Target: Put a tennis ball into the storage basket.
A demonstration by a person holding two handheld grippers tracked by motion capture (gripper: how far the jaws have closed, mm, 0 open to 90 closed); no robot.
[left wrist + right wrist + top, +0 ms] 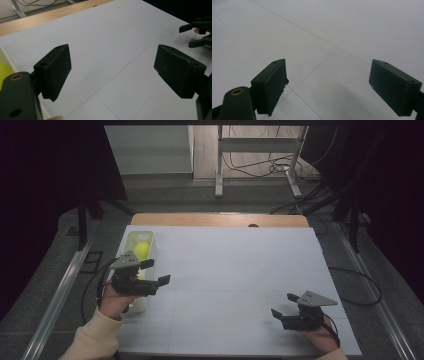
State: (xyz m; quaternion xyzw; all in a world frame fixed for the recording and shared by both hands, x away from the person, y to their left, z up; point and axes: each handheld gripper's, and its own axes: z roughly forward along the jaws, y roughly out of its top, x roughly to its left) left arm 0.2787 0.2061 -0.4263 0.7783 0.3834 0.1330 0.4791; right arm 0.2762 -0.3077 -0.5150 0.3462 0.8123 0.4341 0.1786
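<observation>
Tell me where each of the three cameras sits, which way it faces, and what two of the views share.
High view: above the person's side, looking forward and down on the white table; forearms, left gripper and right gripper show.
Left gripper view: on the left gripper, facing across the table; open jaws.
Right gripper view: on the right gripper, facing down at bare table; open jaws.
Shared: the high and left gripper views both show the right gripper and the yellow ball.

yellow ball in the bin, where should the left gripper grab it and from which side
Across its round middle, coming straight down from above. The yellow ball lies low inside the clear bin, whose walls block a sideways approach. The left gripper, open and empty, is the nearer one, just beside the bin.
</observation>
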